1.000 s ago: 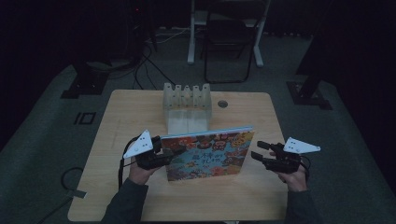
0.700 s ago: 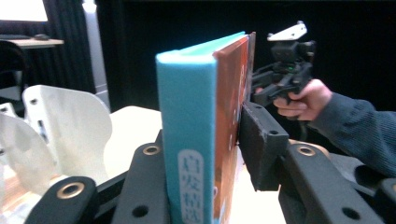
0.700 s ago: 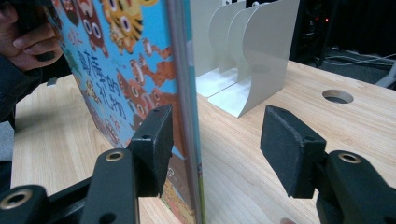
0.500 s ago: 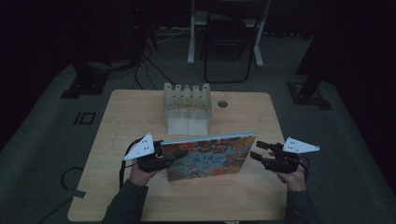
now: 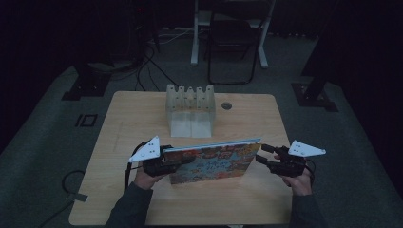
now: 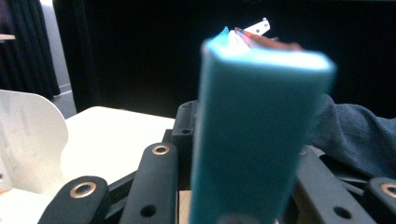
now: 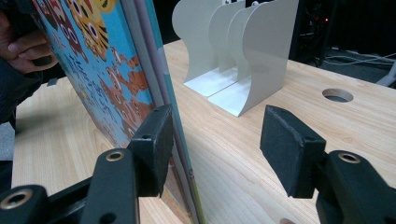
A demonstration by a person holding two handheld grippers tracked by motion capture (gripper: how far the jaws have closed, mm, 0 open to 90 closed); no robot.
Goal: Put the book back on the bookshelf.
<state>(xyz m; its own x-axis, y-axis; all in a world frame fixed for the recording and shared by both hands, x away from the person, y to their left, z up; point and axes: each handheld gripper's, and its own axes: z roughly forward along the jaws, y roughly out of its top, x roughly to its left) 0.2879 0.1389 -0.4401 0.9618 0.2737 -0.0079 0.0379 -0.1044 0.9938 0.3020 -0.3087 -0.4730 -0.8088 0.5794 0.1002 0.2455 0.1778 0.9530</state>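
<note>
From the high view, a large picture book point(image 5: 216, 161) with a busy, many-coloured cover stands tilted on its long edge on the pale wood-grain table point(image 5: 128, 123), between the two grippers. The left gripper point(image 5: 183, 160), black with a grey three-cornered plate, is at the book's spine end; its jaws have just been closing with the book between them. The right gripper point(image 5: 260, 156) sits at the book's other end. Behind the book stands a white rack point(image 5: 190, 107) of curved dividers, with a round hole point(image 5: 226, 105) in the tabletop beside it. The room is dark, with grey flooring, cables and a chair frame point(image 5: 235, 42) beyond.

In the left gripper view, the book's smooth teal spine point(image 6: 247, 140) rises between the black jaws; it is blurred and the pads are hidden, but it looks clamped. A dark ribbed sleeve point(image 6: 355, 135) shows behind.

In the right gripper view, the jaws stand apart: one matte, foam-like pad lies against the glossy cover, the other is well clear over bare wood. The thin sheet dividers are curved at the top.
</note>
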